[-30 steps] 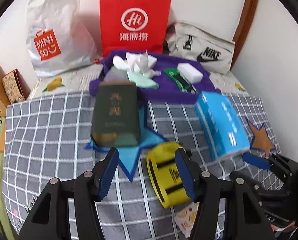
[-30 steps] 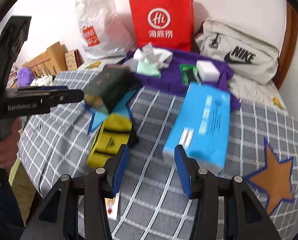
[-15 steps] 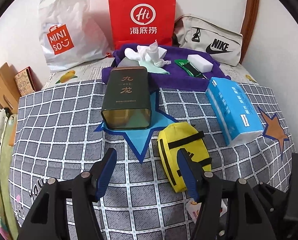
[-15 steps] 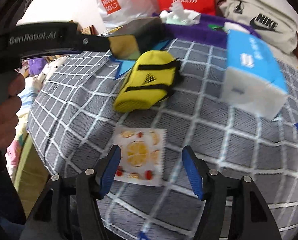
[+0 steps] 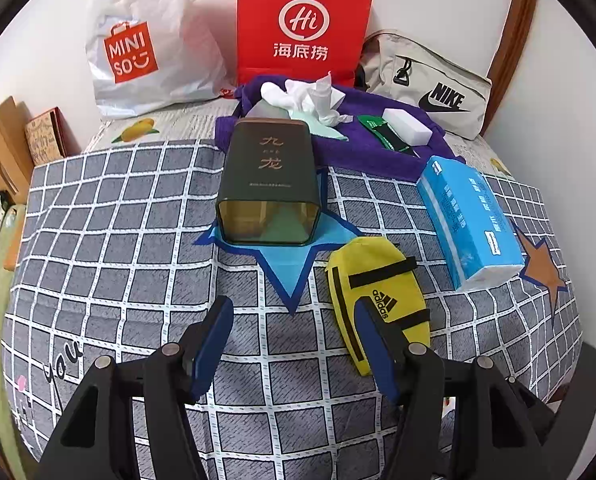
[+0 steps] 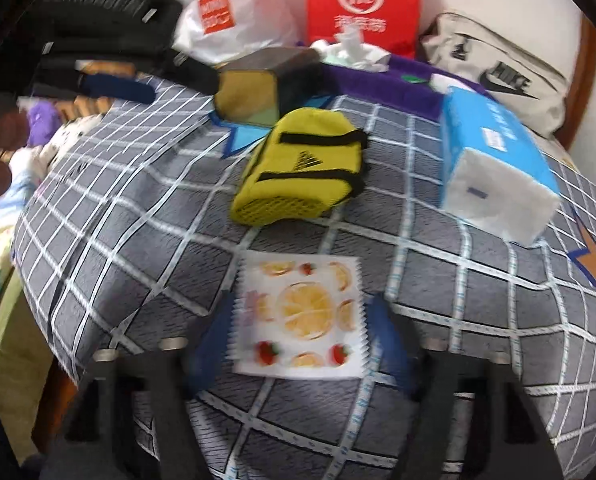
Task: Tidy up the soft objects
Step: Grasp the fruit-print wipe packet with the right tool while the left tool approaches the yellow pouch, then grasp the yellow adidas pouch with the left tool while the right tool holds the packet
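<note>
While the right gripper (image 6: 298, 340) closes around the flat fruit packet (image 6: 298, 316) at lower centre, it could slip free; the left gripper (image 5: 293, 336) hangs open, empty.

You've got a dark green rectangular tin (image 5: 269, 184) lying on its side on the grey checked bedcover (image 5: 109, 240), with a red paper bag (image 5: 304, 24) and a white crinkled plastic bag (image 5: 145, 36) upright against the wall behind it

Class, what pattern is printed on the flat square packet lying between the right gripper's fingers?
Orange slices and strawberries on white: the flat square packet, clearest in the right wrist view.
</note>
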Tool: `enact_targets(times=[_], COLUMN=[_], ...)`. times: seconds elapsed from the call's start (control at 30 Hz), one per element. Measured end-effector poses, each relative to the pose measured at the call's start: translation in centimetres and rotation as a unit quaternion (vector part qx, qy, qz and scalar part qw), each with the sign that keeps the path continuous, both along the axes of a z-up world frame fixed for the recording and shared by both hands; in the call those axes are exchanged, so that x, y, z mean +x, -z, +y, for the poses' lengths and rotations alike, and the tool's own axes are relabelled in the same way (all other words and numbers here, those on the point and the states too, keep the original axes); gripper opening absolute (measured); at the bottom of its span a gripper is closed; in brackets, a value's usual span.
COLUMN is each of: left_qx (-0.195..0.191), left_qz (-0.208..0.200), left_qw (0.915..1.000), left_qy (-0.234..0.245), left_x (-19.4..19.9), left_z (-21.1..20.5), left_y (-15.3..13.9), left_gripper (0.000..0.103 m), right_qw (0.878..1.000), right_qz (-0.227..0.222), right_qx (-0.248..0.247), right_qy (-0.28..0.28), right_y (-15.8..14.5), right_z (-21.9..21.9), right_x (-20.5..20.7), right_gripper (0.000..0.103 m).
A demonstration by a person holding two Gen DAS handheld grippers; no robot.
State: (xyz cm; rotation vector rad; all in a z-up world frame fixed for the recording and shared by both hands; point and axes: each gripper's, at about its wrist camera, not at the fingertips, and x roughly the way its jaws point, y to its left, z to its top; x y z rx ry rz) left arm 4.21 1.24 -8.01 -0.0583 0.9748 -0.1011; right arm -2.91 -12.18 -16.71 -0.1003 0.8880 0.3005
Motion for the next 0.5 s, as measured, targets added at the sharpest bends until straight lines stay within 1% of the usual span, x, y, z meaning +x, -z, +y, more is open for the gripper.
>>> enact_targets(times=[0.03,0.13,0.3,0.33,0.37,0.43,0.5], left_qx=[-0.002,-0.01,-0.025,-0.027,-0.029,-0.034,-0.04], left_qz=[0.002,0.007,0.009,0.011,0.012,0.013,0.016], left_qw=[1.0,0.9999,0.9991,0.9988,0.9986,0.9981,0.9976], left_qy=[-0.001,0.005,0.034,0.039,0.042,0.05,0.055], left_x=[0.1,0.4,1.0,1.2,1.3,1.6,2.0], left_z=[0.1,-0.2,-1.8,-2.2,-2.5,-3.4,-4.2], left_y=[0.1,0.6,1.0,1.1,1.1,1.3,1.6], left_gripper=[0.061,0.061,0.061,0.062,0.066,0.07,0.072], right_qw=[1.0,1.0,0.999,1.0,1.0,0.999,0.999], right_qz=[0.002,0.004,0.016,0.014,0.012,0.012,0.005], right_qx=[0.004,0.017,0.029,0.028,0.027,0.032,0.029], right_qy=[0.003,0.0,-0.001,0.002,0.008,0.013,0.021], right_y=[-0.1,-0.3,-0.9,-1.0,-1.2,-1.6,-2.1], right_z=[-0.3,-1.4,-2.5,-2.7,-3.1,-3.7,-4.6], right_x=[0.1,0.3,0.6,0.7,0.8,0.9,0.8], right_gripper=[0.043,0.041,0.04,0.04,0.04,0.04,0.04])
